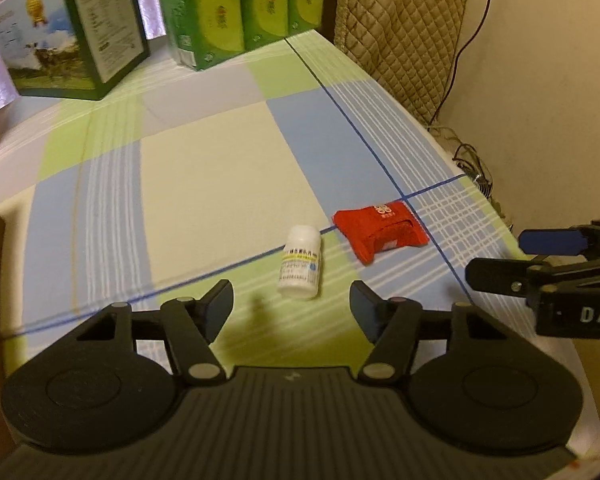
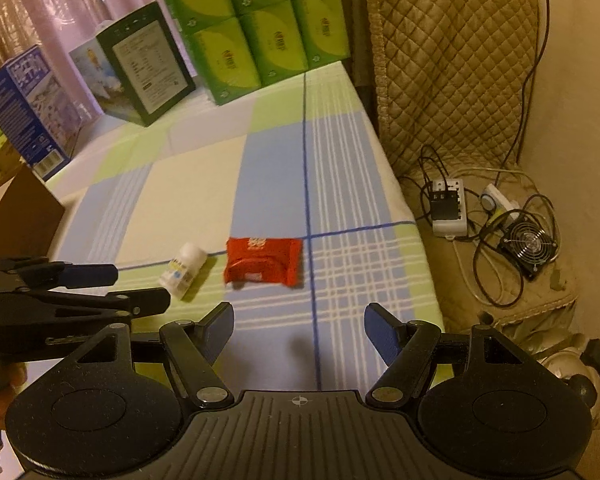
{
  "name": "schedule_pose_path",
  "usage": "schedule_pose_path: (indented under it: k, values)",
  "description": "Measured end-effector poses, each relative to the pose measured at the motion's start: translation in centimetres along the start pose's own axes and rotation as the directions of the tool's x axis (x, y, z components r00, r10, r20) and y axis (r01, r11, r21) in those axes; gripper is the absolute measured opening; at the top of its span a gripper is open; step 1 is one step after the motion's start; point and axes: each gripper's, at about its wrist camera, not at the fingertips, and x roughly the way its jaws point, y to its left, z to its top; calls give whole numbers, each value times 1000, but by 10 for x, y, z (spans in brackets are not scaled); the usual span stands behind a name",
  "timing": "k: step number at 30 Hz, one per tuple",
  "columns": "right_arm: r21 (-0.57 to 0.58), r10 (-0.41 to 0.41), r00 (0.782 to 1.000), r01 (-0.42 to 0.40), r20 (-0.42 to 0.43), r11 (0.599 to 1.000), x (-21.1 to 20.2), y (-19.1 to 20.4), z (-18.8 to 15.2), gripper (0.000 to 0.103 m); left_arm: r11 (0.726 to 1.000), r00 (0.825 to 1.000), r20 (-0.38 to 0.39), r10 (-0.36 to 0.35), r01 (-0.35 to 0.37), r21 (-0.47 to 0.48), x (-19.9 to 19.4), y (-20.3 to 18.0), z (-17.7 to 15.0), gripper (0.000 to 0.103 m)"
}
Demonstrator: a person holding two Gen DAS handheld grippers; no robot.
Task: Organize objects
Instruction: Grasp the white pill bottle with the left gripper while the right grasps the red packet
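Currently both tools are empty. Left gripper (image 1: pixel 292 304) has its jaws spread wide, hovering just short of the white pill bottle (image 1: pixel 301 263). Right gripper (image 2: pixel 298 330) is likewise wide open, aimed at the red packet (image 2: pixel 263 261). Neither touches anything.

Positions: the bottle lies on its side on the plaid bed sheet (image 1: pixel 204 168), near the right edge of the bed, cap end pointing away from the left wrist camera. The packet lies just beside it on the right, apart, close to the crossing of two blue lines.

Risks, as judged:
- The bottle is a cylinder on its side on soft fabric. A finger nudging it off-centre would likely roll it, possibly into the packet.
- The packet is flat and soft, so a closing grip may pinch the sheet with it, or slide over the top.
- The two tools work close together; the right gripper's fingers already reach into the left view from the right edge. Simultaneous grabs could make them collide.
- The packet sits near the bed's right edge; a push could send it off.

View differences: only the right wrist view shows the power strip (image 2: pixel 448 208) and small fan (image 2: pixel 529 246) on the floor beyond that edge, plus a blue carton (image 2: pixel 24 112) at far left. Green tissue packs (image 2: pixel 256 28) and the dark green box (image 1: pixel 104 32) appear in both.
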Motion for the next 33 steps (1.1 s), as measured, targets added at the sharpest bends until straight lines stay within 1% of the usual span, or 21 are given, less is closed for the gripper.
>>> schedule_pose_path:
  k: [3, 5, 9, 12, 13, 14, 16, 19, 22, 25, 26, 28, 30, 31, 33]
  values:
    - [12, -6, 1000, 6, -1, 1000, 4, -5, 3, 69, 1000, 1000, -16, -5, 6, 19, 13, -2, 5, 54]
    - [16, -8, 1000, 8, -2, 1000, 6, -7, 5, 69, 1000, 1000, -26, -8, 8, 30, 20, -3, 8, 48]
    - [9, -3, 1000, 3, -2, 1000, 11, -9, 8, 69, 1000, 999, -35, -6, 7, 30, 31, -1, 13, 44]
    - [-17, 19, 1000, -19, 7, 1000, 16, -8, 10, 69, 1000, 1000, -28, -12, 13, 27, 35, 0, 16, 39]
    - [-33, 32, 999, -32, 13, 999, 18, -7, 11, 69, 1000, 1000, -26, -12, 13, 28, 36, 1, 17, 36]
    - [-54, 44, 999, -43, 18, 998, 20, -5, 11, 69, 999, 1000, -24, -12, 12, 30, 37, 1, 18, 31]
    - [-114, 63, 998, -59, 24, 992, 26, -2, 12, 69, 999, 1000, -21, -17, 17, 30, 38, 2, 18, 23]
    - [-208, 85, 996, -79, 21, 975, 34, 4, 12, 69, 1000, 1000, -11, -9, 9, 25, 37, 5, 15, 23]
    - [-326, 138, 990, -127, 12, 937, 43, 12, 11, 69, 1000, 1000, -12, 4, -4, -14, 33, 16, 10, 23]
    - [-491, 179, 984, -152, 9, 858, 52, 21, 8, 69, 997, 999, -21, 26, -28, -65, 27, 33, 3, 22]
    - [-551, 184, 983, -151, 6, 821, 56, 23, 6, 69, 996, 999, -24, 34, -36, -80, 25, 38, 0, 22]
    - [-633, 181, 983, -144, -6, 760, 67, 26, 4, 69, 992, 998, -32, 46, -49, -116, 20, 50, -6, 22]
    - [-689, 177, 984, -147, -27, 710, 77, 27, 4, 69, 988, 998, -39, 59, -64, -143, 14, 59, -13, 22]
    - [-700, 184, 982, -160, -43, 696, 82, 26, 5, 69, 986, 997, -41, 65, -71, -154, 11, 63, -17, 22]
    - [-705, 198, 978, -188, -69, 684, 90, 23, 9, 69, 982, 996, -44, 75, -82, -173, 4, 70, -26, 22]
